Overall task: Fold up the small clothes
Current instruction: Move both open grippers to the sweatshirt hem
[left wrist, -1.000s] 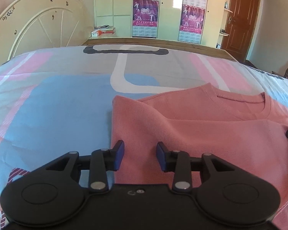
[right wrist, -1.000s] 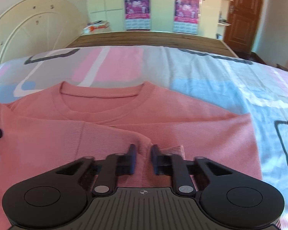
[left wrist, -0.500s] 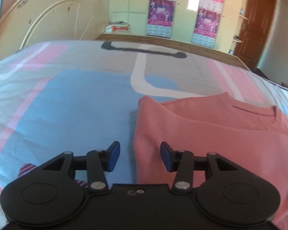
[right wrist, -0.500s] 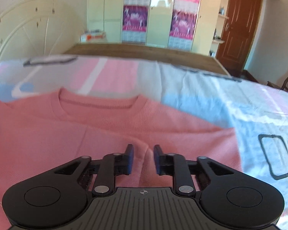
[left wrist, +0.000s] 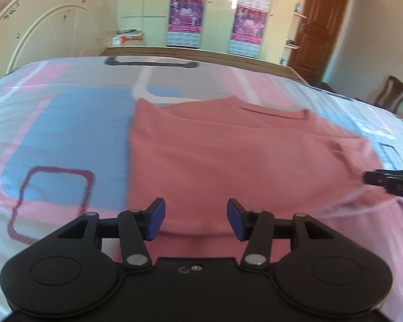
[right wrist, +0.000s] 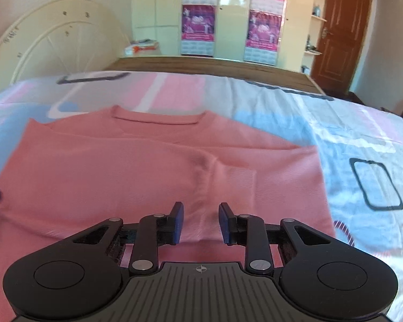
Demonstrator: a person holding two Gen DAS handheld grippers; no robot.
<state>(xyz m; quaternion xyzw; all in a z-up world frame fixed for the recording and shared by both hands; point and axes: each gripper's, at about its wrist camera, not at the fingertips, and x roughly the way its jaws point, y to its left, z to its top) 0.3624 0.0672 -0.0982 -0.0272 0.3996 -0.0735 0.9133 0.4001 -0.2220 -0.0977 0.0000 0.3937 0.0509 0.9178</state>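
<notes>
A pink sweater (left wrist: 228, 155) lies flat on the bed, neck away from me, sleeves folded in across its body. In the right wrist view the sweater (right wrist: 121, 166) shows a folded-in cuff (right wrist: 236, 179) just ahead of the jaws. My left gripper (left wrist: 195, 216) hovers over the sweater's near left part. Its jaws are opening, with cloth below them but nothing pinched. My right gripper (right wrist: 200, 221) hangs over the near right part, jaws also opening and free of the cloth. The right gripper (left wrist: 389, 183) also shows at the left view's right edge.
The bed sheet (left wrist: 67, 134) has pink, blue and grey blocks. A cream arched headboard (left wrist: 48, 26) stands at the far left, with a wooden bed edge (right wrist: 201, 64) beyond the sheet. Wardrobe doors with posters (right wrist: 198, 21), a brown door (right wrist: 341, 26) and a chair (left wrist: 392, 91) lie further off.
Both grippers have drawn back from the sweater and risen a little, so more of it shows. The right jaws, nearly shut on the folded sleeve before, have parted. The left jaws have widened.
</notes>
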